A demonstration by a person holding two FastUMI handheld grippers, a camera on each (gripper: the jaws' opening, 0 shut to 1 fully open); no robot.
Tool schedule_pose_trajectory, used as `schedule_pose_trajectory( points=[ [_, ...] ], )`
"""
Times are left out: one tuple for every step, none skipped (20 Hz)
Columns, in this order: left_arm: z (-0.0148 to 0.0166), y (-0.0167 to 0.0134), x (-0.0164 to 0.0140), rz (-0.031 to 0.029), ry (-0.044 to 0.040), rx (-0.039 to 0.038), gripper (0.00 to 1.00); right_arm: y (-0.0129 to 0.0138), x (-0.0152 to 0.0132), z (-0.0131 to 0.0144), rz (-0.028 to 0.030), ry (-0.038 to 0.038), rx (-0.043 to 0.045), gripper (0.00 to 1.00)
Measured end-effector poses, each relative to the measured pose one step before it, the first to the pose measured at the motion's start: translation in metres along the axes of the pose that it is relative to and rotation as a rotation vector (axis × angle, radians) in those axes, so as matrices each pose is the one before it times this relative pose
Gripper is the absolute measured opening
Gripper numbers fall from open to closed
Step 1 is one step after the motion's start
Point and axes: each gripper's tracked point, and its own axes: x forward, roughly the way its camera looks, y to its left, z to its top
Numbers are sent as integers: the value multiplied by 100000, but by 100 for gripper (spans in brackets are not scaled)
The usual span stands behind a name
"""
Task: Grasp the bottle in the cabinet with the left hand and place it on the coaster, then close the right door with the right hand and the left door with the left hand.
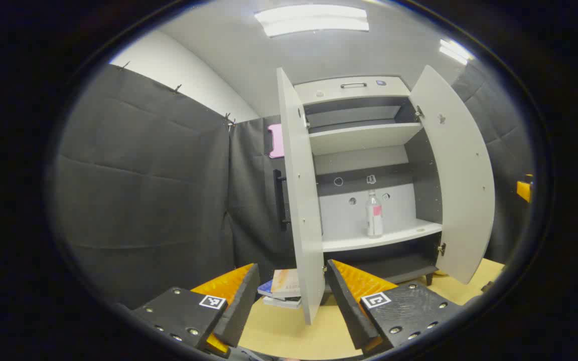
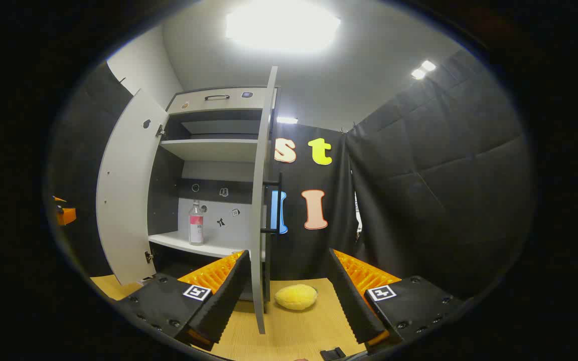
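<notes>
both tools (image 1: 289,301) (image 2: 286,296) gape empty; bottle (image 1: 374,214) seemingly upright in open cabinet (image 1: 364,135).

Clearance at the open cabinet (image 1: 354,90), both doors swung wide.
The left door (image 1: 299,200) stands edge-on between the left gripper (image 1: 289,301) fingers; the right door (image 2: 259,200) likewise before the right gripper (image 2: 286,296). The lower shelf (image 1: 394,235) lies open around the upright bottle (image 1: 374,214). Books (image 1: 284,288) and a yellow sponge (image 2: 296,297) occupy the table (image 1: 289,336).
</notes>
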Motion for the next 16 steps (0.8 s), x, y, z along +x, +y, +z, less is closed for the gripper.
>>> schedule_pose_trajectory(
  points=[
    [-17, -140, -26, -45, -74, -211, 89, 52, -1, 12, 159, -105, 299, 97],
    [99, -32, 96, -64, 29, -12, 89, -48, 13, -28, -80, -116, 191, 97],
    [-2, 44, 14, 13, -15, 229, 89, -89, -41, 28, -268, -233, -54, 97],
    [114, -131, -4, -58, -71, 326, 82, -34, 24, -48, -228, 24, -297, 97],
    [16, -111, -23, 87, -241, 279, 83, -37, 82, -60, -47, 180, -303, 97],
    [50, -138, -5, 86, -87, 47, 89, -57, 126, -17, -167, 155, -266, 97],
    [57, -122, 19, -56, 146, -153, 89, -79, 146, 3, -80, 127, 22, 97],
    [66, -223, -114, 22, -16, -263, 89, -205, 29, -90, -6, 147, 337, 97],
    [152, -316, 46, -205, -44, -204, 83, -149, 90, -59, 44, 190, 311, 97],
    [-45, -569, 60, -22, -20, -48, 82, -227, 15, -16, 128, 103, 22, 97],
    [40, -428, 11, 40, -115, -38, 83, -217, 59, -4, 157, -85, -394, 97],
    [223, -486, 67, -154, -344, -130, 83, -225, 56, -44, 229, -104, -759, 97],
    [308, -451, 29, 7, -495, -256, 82, -238, 54, 12, 224, -99, -762, 97],
    [166, -619, -25, -657, -492, -176, 82, -253, -35, -71, 496, -220, -453, 97],
    [201, -627, 135, -538, -654, -205, 82, -163, 41, -99, 557, -211, 16, 97],
    [124, -895, 218, -1221, -79, -140, 82, -61, 49, -176, 833, 124, 469, 97]
  ],
)
